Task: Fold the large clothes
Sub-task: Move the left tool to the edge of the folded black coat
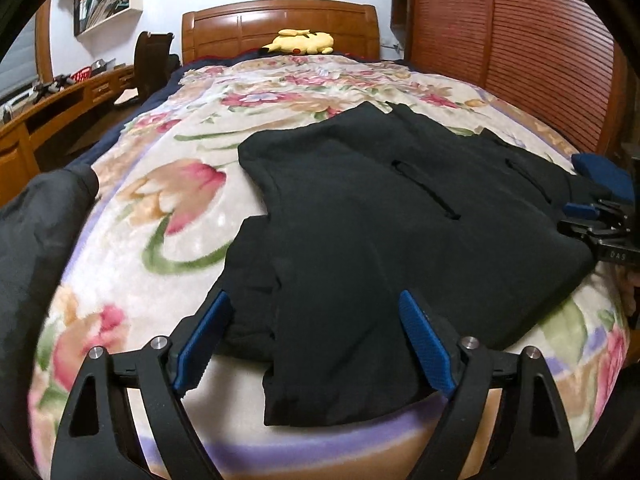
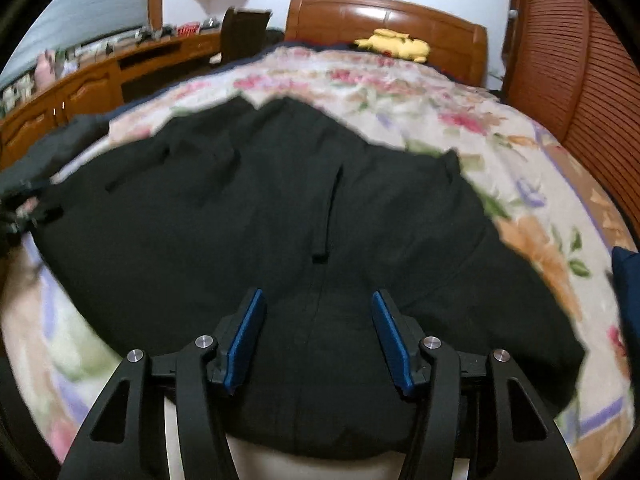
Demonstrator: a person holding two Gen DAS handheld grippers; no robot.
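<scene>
A black garment (image 1: pixel 380 216) with slit pockets lies spread on the floral blanket (image 1: pixel 168 184) of a bed. My left gripper (image 1: pixel 314 340) hangs over the garment's near edge with its blue pads wide apart. Cloth lies between the pads, and neither one presses on it. My right gripper (image 2: pixel 318 340) is over the near hem of the same garment (image 2: pixel 280 220), below a pocket slit. Its pads are narrower apart, with flat cloth between them, and are not clamped. That gripper's black body also shows at the right edge of the left wrist view.
A dark grey cloth pile (image 1: pixel 36 240) lies at the bed's left edge. A yellow plush toy (image 1: pixel 300 42) rests by the wooden headboard (image 1: pixel 280 24). A wooden desk (image 1: pixel 60 100) runs along the left, and a slatted wooden door (image 1: pixel 520 52) stands on the right. A navy object (image 2: pixel 628 280) lies at the bed's right side.
</scene>
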